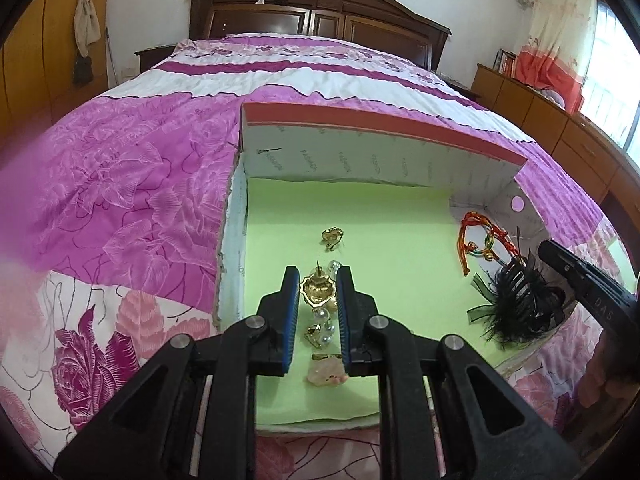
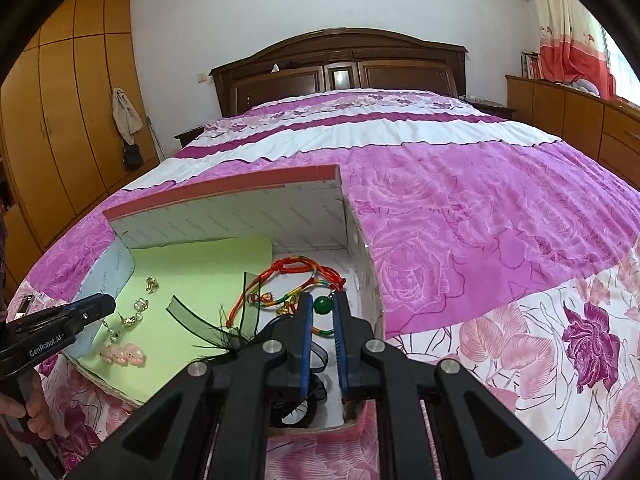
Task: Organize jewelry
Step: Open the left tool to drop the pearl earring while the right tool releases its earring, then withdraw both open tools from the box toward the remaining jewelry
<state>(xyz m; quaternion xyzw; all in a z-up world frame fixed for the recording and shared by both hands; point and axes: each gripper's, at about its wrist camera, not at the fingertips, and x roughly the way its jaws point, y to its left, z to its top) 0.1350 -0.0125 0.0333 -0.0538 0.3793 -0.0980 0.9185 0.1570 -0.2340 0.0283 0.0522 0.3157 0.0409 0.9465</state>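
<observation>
Pink floral bedspread [image 1: 120,200] carries our shoebox [image 1: 360,148]. Our left gripper [image 1: 318,280] narrowly brackets the gold earring [image 1: 318,292] on green lining; our right gripper [image 2: 320,304] likewise the green bead [image 2: 321,306].

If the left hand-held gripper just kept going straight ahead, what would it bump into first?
Probably the gold earring lying between the fingers of the left hand-held gripper, on the green liner of the box; depth is hard to judge.
</observation>
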